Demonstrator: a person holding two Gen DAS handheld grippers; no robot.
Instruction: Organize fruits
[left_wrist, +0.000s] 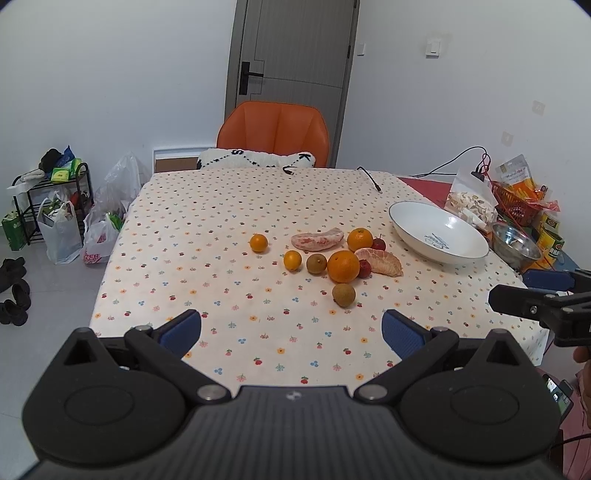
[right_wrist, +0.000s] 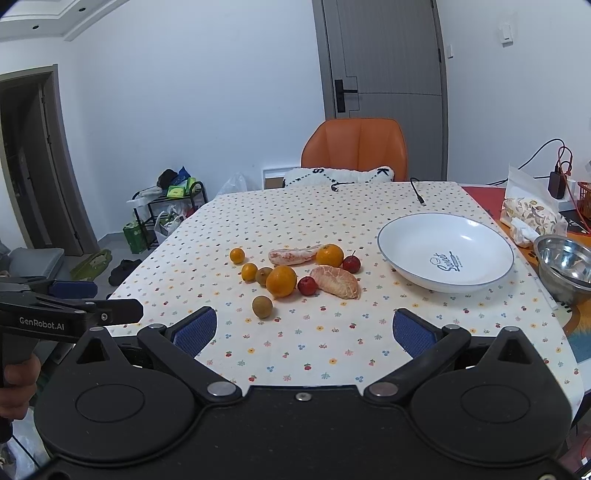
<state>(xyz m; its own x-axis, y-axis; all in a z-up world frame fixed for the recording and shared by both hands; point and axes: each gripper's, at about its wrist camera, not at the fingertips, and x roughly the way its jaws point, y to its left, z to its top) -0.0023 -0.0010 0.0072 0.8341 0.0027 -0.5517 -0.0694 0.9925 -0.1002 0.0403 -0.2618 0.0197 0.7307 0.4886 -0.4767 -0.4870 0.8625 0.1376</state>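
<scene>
Loose fruit lies mid-table on a flowered cloth: two large oranges (left_wrist: 343, 266) (right_wrist: 281, 281), two small ones (left_wrist: 258, 243), two brown longans (left_wrist: 344, 294) (right_wrist: 262, 306), two small red fruits (right_wrist: 307, 285) and two peeled pomelo pieces (left_wrist: 380, 260) (right_wrist: 335, 280). A white dish (left_wrist: 437, 232) (right_wrist: 445, 252) stands empty to the right of the fruit. My left gripper (left_wrist: 291, 328) is open above the near table edge, nothing between its blue pads. My right gripper (right_wrist: 304, 330) is open too, short of the fruit.
A steel bowl (right_wrist: 565, 264), a snack bag (right_wrist: 530, 214) and a red basket (left_wrist: 515, 203) crowd the right edge. Cable ends (left_wrist: 371, 181) lie at the far side by an orange chair (left_wrist: 275, 134). Bags and a rack (left_wrist: 48, 199) stand on the floor, left.
</scene>
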